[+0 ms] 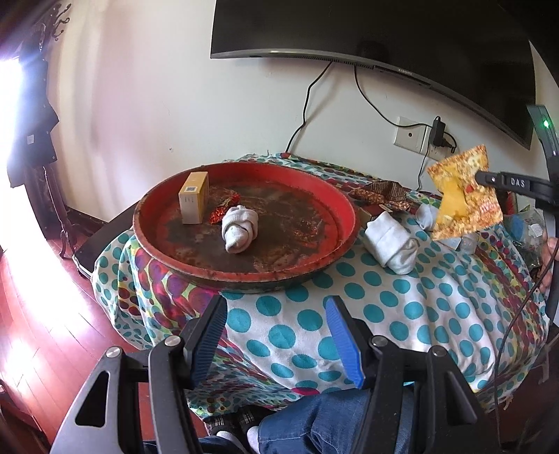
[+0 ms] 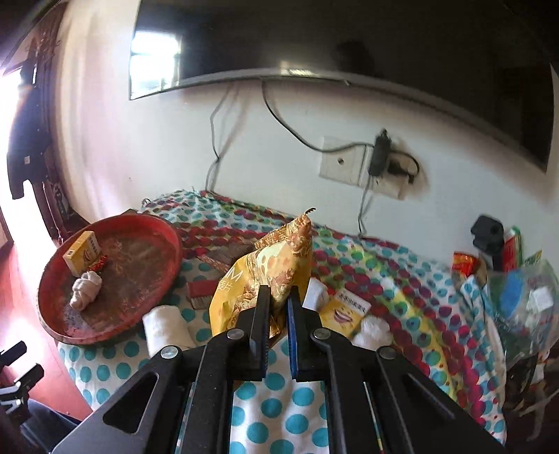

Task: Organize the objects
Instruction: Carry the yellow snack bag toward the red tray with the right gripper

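Polka-dot cloth [image 1: 401, 307], snack packet [image 2: 265, 276] upright, clamped in right gripper [image 2: 277, 297]

A television [image 1: 384, 31] hangs above a wall socket [image 1: 412, 134].

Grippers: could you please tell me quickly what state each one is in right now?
Left gripper: open, holding nothing.
Right gripper: shut on the yellow snack packet, lifted off the table.

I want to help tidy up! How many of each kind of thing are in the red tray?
Yellow box: 1
Rolled white sock: 1
Red candy wrapper: 1
Total in the red tray: 3
Not counted: the snack bag, held above the table in the right gripper.
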